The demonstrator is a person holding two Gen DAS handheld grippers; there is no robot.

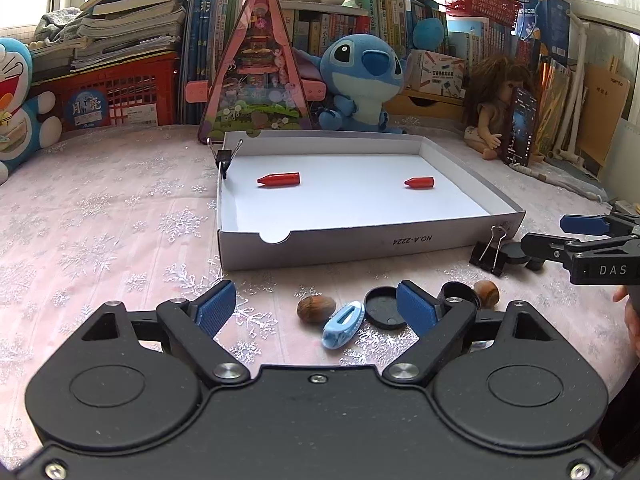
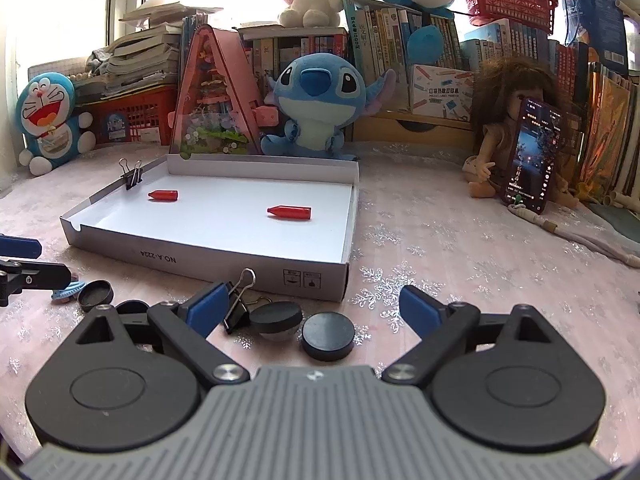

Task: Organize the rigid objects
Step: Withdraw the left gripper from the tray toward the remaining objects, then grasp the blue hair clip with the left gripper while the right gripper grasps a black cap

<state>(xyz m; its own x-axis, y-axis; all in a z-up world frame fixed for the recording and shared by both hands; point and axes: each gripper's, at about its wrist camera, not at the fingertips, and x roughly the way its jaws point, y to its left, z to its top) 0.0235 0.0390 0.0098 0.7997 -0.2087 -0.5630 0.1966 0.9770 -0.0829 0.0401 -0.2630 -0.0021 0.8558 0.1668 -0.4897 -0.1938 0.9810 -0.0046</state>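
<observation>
On the worktop (image 1: 100, 216), in front of the white box (image 1: 460, 240), lie the loose pieces: a nut (image 1: 315, 309), a light blue plastic piece (image 1: 342, 325), black caps (image 1: 383, 307) and a binder clip (image 2: 237, 312). Two red pieces (image 1: 279, 179) already lie inside. Left tongs (image 1: 316, 310) stand apart, empty, just short of the nut. Right tongs (image 2: 314, 308) stand apart, empty, over a black disc (image 2: 328, 336). All appear light and stiff; the round nut may roll, so grip across its middle.
</observation>
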